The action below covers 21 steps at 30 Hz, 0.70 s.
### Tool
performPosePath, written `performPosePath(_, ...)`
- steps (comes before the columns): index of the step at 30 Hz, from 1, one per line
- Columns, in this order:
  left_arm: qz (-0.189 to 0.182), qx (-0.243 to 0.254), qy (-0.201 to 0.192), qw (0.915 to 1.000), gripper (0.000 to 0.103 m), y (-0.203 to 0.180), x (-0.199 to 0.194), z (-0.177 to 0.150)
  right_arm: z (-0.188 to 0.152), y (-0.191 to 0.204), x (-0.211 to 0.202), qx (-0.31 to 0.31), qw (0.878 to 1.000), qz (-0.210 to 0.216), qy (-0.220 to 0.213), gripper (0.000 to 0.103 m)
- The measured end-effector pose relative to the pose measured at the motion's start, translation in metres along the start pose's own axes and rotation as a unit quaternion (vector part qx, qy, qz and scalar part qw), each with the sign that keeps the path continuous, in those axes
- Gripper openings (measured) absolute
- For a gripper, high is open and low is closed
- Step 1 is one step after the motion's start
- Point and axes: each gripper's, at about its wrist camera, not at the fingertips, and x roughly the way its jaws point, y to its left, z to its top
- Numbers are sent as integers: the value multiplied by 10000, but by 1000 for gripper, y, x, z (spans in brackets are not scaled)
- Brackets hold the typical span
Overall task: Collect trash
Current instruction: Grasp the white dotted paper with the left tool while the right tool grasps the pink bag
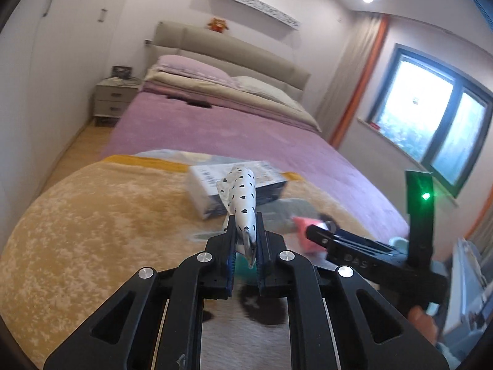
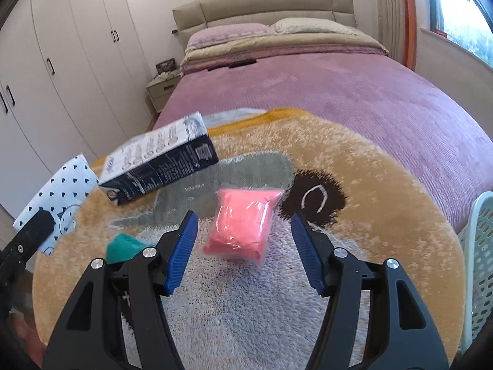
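My left gripper (image 1: 245, 226) is shut on a white wrapper with small black hearts (image 1: 242, 191), which sticks up out of the jaws above the bed. The same wrapper (image 2: 58, 197) shows at the left of the right wrist view. A pink plastic packet (image 2: 242, 228) lies on a round yellow plush blanket (image 2: 385, 185). My right gripper (image 2: 244, 217) hangs open just over the packet, with its blue pads apart from it on both sides. In the left wrist view the right gripper (image 1: 320, 231) sits low on the right, beside the pink packet (image 1: 303, 231).
A dark blue and white carton (image 2: 160, 160) lies tilted on the blanket, left of the packet. A teal lump (image 2: 123, 246) sits by my right gripper's left finger. A pale perforated basket (image 2: 480, 246) stands at the right edge. The purple bed (image 2: 308, 86) stretches behind.
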Motion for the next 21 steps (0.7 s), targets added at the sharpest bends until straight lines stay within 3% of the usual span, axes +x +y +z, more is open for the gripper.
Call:
performPosePath(8, 37, -138, 85, 9999, 9, 7, 4, 0, -2, 9, 3, -244, 9995, -213, -14, 58)
performPosePath(9, 34, -146, 75, 9999, 9, 7, 4, 0, -2, 9, 3, -266, 9994, -224, -17, 56)
performPosePath(11, 41, -154, 84, 9998, 9, 8, 2, -2, -4, 10, 5, -314, 9993, -190, 46, 39)
performPosePath(21, -176, 76, 16, 9998, 9, -11, -6, -3, -13, 4, -27, -271, 9993, -82, -225, 36)
